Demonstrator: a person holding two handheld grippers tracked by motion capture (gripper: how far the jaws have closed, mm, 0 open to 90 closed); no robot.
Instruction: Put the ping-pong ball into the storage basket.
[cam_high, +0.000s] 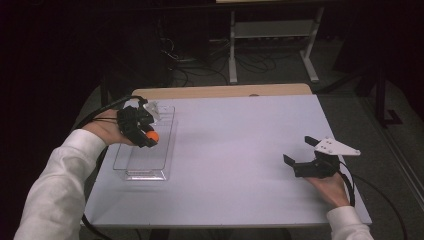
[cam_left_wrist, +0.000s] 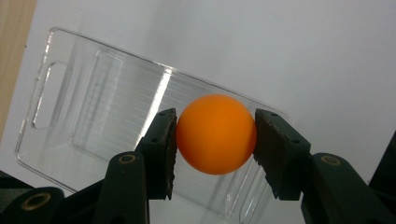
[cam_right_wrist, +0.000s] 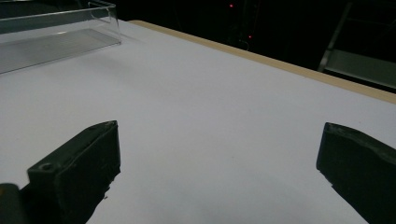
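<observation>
The orange ball (cam_left_wrist: 215, 134) is clamped in the left tool (cam_left_wrist: 215, 140) above the clear tray (cam_left_wrist: 70, 116); it should be lowered inside before release. The right tool (cam_right_wrist: 219, 172) is held agape, empty.

Dim dark surroundings, evenly lit white table (cam_high: 235, 150), soft shadows, slightly grainy, mildly soft views.

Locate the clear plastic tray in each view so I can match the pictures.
High view: clear plastic tray lies left of centre on the white table, under the left gripper.
Left gripper view: it lies below the orange ball that the jaws clamp.
Right gripper view: its corner is at the upper left.
Shared landmark: the white table.
</observation>
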